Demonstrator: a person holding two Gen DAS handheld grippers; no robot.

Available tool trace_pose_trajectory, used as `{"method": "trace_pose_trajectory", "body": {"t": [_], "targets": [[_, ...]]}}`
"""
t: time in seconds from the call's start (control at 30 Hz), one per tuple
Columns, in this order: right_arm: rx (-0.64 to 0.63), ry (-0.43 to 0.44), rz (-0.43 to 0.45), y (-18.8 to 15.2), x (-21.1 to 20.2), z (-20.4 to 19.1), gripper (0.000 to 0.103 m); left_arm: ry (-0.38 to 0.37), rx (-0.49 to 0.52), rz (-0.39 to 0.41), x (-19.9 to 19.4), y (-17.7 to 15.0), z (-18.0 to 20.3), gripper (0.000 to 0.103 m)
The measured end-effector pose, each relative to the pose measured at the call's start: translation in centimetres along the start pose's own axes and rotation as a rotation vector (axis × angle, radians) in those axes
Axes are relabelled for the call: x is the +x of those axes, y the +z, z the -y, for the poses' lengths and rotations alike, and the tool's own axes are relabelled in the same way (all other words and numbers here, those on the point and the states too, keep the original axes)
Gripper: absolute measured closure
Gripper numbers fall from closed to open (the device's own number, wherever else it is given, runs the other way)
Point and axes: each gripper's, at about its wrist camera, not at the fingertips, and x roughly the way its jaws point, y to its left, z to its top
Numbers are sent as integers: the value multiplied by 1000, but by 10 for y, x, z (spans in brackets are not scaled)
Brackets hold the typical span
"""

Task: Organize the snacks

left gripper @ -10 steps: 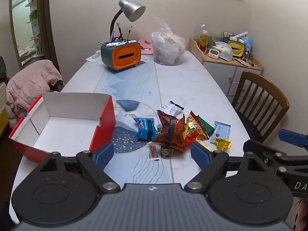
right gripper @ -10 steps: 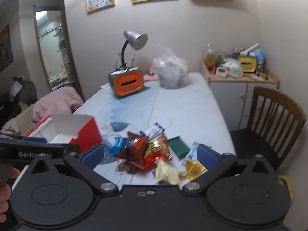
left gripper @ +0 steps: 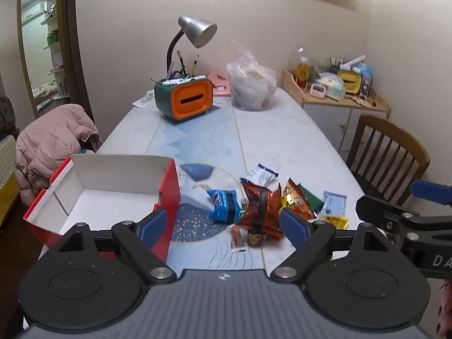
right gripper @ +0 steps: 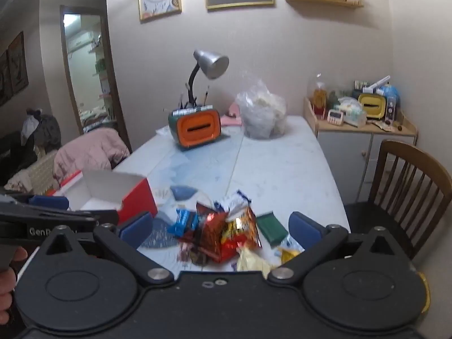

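- Left wrist view: the left gripper [left gripper: 223, 224] hovers with jaws wide apart and nothing between them, above the near table [left gripper: 282, 141] edge. The snack pile [left gripper: 262, 209] lies just right of the open red box [left gripper: 113, 195].
- Right wrist view: the right gripper [right gripper: 220, 230] likewise gapes, unloaded, near the snack pile [right gripper: 226, 231]; the red box [right gripper: 132, 200] sits left.

Left gripper [left gripper: 223, 226] held level, jaws spread wide, empty. Right gripper [right gripper: 220, 227] alongside, jaws wide, nothing between pads.
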Motion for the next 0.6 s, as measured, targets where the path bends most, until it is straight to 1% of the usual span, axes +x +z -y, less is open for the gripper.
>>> {"method": "trace_pose_trajectory", "body": {"t": [0.13, 0.27, 0.47, 0.6], "targets": [[-6, -30, 11, -4, -9, -6, 0, -4, -7, -6, 0, 0, -3, 16], [25, -40, 13, -17, -37, -13, 1, -10, -20, -16, -1, -2, -8, 16], [55, -34, -19, -15, -34, -15, 0, -19, -17, -16, -3, -5, -9, 16], [60, -44, -19, -18, -34, -16, 0, -16, -17, -12, -4, -5, -10, 16]]}}
